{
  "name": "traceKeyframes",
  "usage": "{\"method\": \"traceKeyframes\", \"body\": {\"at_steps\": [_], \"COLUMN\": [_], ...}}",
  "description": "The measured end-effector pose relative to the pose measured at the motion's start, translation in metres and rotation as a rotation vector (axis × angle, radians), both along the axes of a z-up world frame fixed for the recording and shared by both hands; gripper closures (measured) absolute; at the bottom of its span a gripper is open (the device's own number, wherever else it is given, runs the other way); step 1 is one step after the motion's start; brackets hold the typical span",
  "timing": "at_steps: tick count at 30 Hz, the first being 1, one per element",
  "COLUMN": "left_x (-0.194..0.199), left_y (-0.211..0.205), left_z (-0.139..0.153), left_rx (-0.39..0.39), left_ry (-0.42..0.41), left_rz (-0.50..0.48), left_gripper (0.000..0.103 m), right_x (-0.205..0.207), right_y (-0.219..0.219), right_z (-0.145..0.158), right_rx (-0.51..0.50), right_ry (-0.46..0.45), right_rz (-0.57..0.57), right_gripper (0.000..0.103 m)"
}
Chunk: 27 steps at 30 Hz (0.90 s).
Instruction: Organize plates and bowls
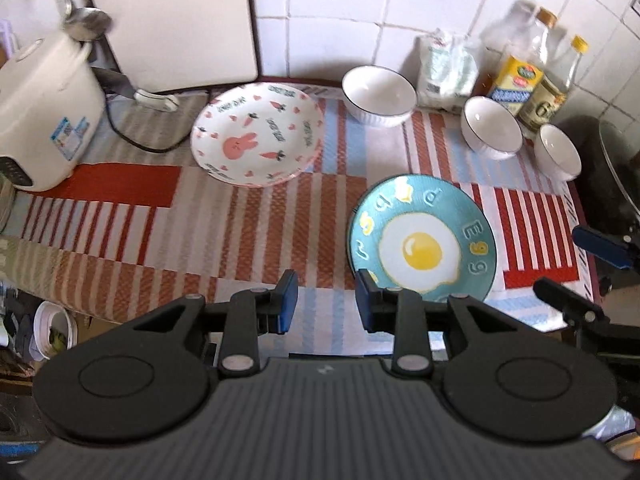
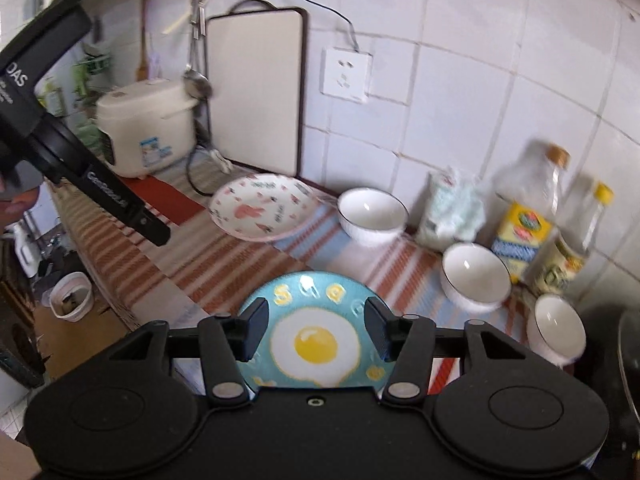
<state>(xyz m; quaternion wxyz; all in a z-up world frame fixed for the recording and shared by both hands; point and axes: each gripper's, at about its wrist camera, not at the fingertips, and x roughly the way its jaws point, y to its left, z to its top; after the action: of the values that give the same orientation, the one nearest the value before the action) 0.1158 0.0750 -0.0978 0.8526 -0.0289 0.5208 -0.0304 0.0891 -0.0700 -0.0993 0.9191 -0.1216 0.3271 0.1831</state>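
Hovering over striped cloth (image 1: 248,216), left gripper (image 1: 327,304) wide open, holds nothing. Right gripper (image 2: 316,334) wide open too, empty, above blue egg plate (image 2: 316,340). Egg plate lies flat near front edge of cloth, showing between right gripper's fingers. Bunny plate (image 1: 256,134) sits farther back, near white cutting board (image 2: 256,88). Big white bowl (image 1: 378,94) just beside bunny plate. Two small bowls (image 1: 491,127) (image 1: 558,151) in row toward oil bottles (image 1: 524,76). Rice cooker (image 1: 44,108) at far left.
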Motion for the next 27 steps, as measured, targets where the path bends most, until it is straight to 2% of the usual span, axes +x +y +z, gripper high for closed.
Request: {"method": "traceKeyframes", "body": {"at_steps": [6, 12, 15, 17, 21, 27], "left_x": [0.003, 0.029, 0.045, 0.059, 0.082, 0.130], "left_y": [0.024, 0.059, 0.079, 0.088, 0.106, 0.129], "left_z": [0.015, 0.015, 0.010, 0.004, -0.017, -0.072], "left_rx": [0.009, 0.005, -0.012, -0.005, 0.008, 0.014], "left_ry": [-0.063, -0.113, -0.156, -0.161, -0.206, -0.161], "left_rz": [0.005, -0.038, -0.055, -0.085, -0.112, -0.054], "left_gripper": [0.062, 0.053, 0.052, 0.049, 0.037, 0.036], "right_x": [0.016, 0.045, 0.062, 0.072, 0.097, 0.140], "right_y": [0.022, 0.052, 0.068, 0.082, 0.116, 0.132], "right_z": [0.009, 0.013, 0.009, 0.004, -0.014, -0.064], "right_rx": [0.044, 0.097, 0.120, 0.139, 0.129, 0.232], "right_ry": [-0.013, -0.035, -0.058, -0.069, -0.031, 0.063], "right_rz": [0.067, 0.041, 0.019, 0.014, 0.007, -0.083], "right_gripper": [0.036, 0.036, 0.033, 0.033, 0.033, 0.033]}}
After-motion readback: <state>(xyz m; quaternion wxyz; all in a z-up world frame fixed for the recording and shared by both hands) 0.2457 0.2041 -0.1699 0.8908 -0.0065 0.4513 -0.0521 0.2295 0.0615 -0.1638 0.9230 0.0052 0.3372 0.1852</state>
